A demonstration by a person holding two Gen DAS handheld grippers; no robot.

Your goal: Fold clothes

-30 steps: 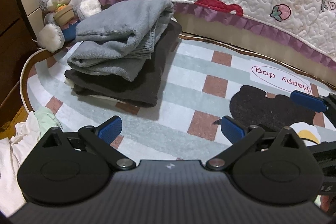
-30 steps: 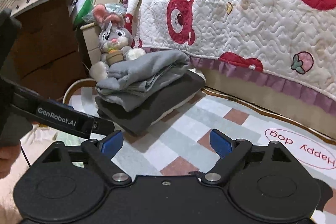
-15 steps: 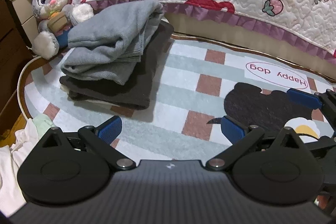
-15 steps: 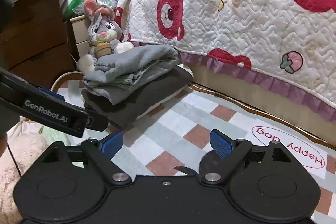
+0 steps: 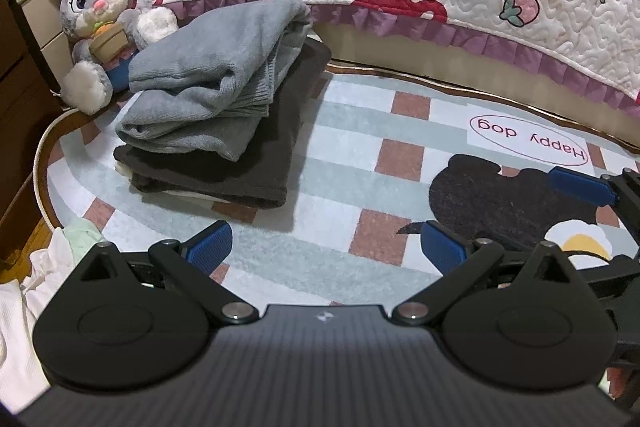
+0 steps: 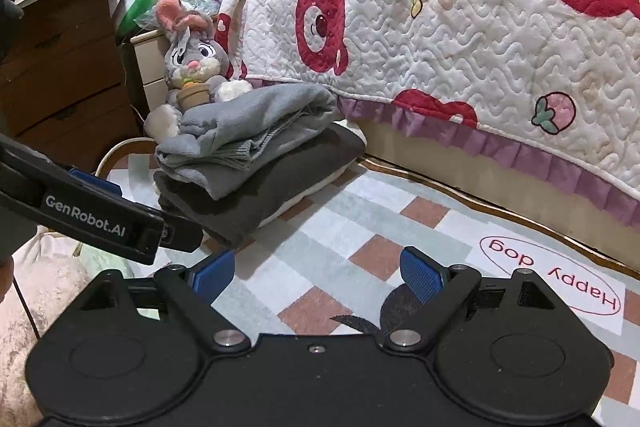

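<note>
Meanwhile, both views draw nearer the folded stack: soft grey knit (image 5: 216,83) atop a charcoal garment (image 5: 276,143); left gripper (image 5: 326,247) and right gripper (image 6: 316,273) gape empty.

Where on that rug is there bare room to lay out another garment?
The checked rug lies bare between the folded stack on the left, the bed's frill behind and both open grippers, left and right, in front. Crowded: the stack's corner with the plush rabbit, and the pale clothes off the rug's left edge.
</note>
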